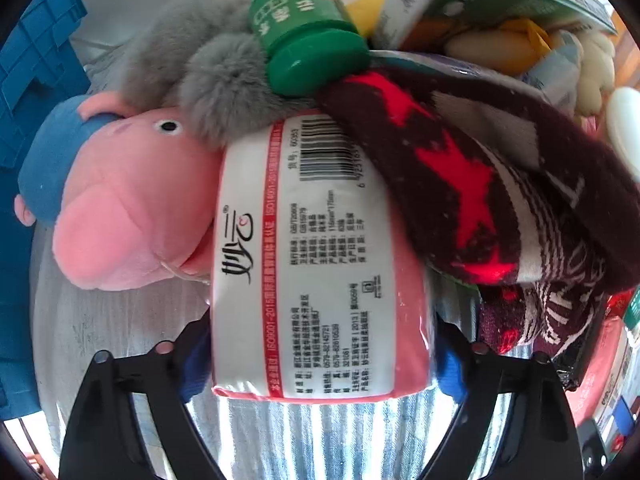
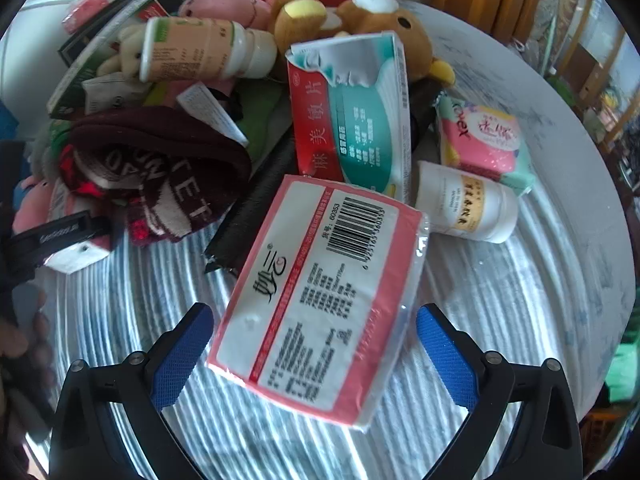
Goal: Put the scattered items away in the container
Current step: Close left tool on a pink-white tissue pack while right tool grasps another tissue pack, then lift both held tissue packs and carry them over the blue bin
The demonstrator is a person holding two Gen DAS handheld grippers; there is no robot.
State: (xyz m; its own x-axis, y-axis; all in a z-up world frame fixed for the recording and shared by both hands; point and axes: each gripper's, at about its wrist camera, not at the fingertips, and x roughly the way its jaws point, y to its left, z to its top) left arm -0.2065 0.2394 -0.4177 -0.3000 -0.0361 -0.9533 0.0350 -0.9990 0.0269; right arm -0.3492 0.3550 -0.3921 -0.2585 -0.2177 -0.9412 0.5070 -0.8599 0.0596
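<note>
Left wrist view: the left tongs (image 1: 320, 364) straddle the near end of a pink tissue pack (image 1: 316, 256) on the tabletop (image 1: 120, 328); their blue pads sit right at its sides, though whether they press I cannot tell.
Pack's neighbours: a pink plush pig (image 1: 132, 200) and a dark knit sock (image 1: 500, 184) lean on it.
Right wrist view: the right tongs (image 2: 316, 354) stand wide around a second tissue pack (image 2: 320, 300), pads clear of it.
Handling: light, soft, with slick film; best taken across the short sides.
Container: likely the blue crate (image 1: 32, 80), at the left edge.
</note>
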